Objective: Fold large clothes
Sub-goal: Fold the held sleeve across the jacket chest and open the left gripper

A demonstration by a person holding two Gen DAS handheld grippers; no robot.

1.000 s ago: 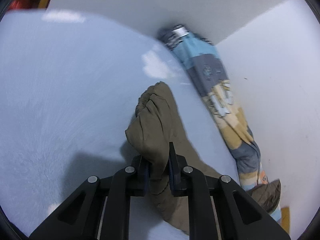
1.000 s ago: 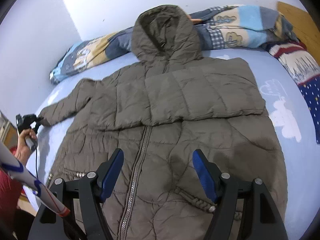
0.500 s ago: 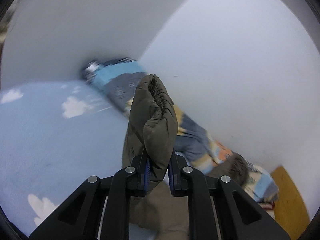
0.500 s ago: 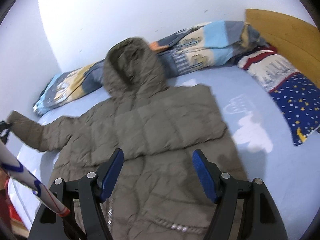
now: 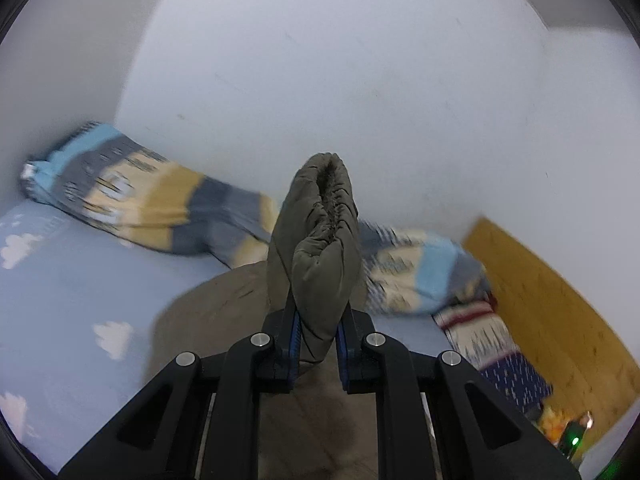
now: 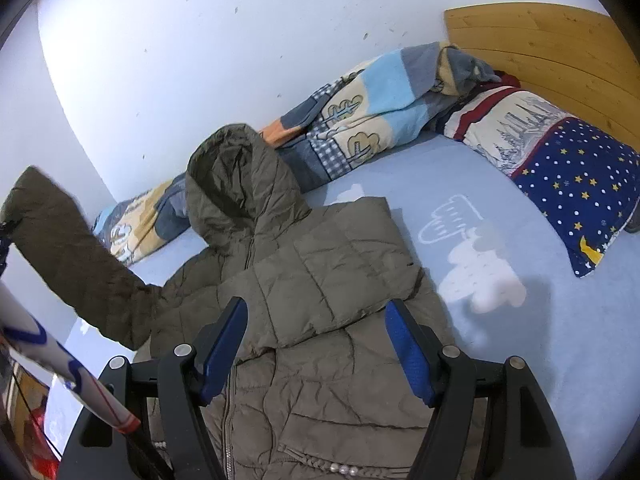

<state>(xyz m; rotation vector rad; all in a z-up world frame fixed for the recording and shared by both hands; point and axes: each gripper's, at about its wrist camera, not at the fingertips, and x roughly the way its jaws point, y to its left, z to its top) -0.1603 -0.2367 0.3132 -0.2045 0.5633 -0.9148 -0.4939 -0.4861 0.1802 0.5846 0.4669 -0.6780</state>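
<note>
**Left sleeve lifted off the bed, right gripper empty above the coat**

Nearest to us, the left gripper [image 5: 316,340] has its two fingers pinching the cuff end of the sleeve [image 5: 320,248]; the padded olive fabric bulges up between the blue pads, its gathered opening pointing away toward the wall. From the right wrist view we see the same sleeve [image 6: 76,256] raised in the air at the left edge, slanting down to the shoulder, where it joins the coat [image 6: 320,280].

The right gripper [image 6: 316,348] has its fingers spread wide with nothing between them. It hangs above the coat's chest, apart from the fabric, and we see the zipper [image 6: 228,412] running down under its left finger.

The coat lies front up on the light blue bed sheet [image 6: 540,340], which is printed with white clouds. The other sleeve is already folded across the chest, and the hood [image 6: 236,184] lies flat, pointing toward the wall.

Behind the hood, a rolled patchwork blanket [image 6: 368,108] in blue, cream and grey stretches along the wall [image 6: 200,60]. To the right of it, a pillow [image 6: 560,164] with navy starred fabric lies against the wooden headboard [image 6: 552,44].
</note>
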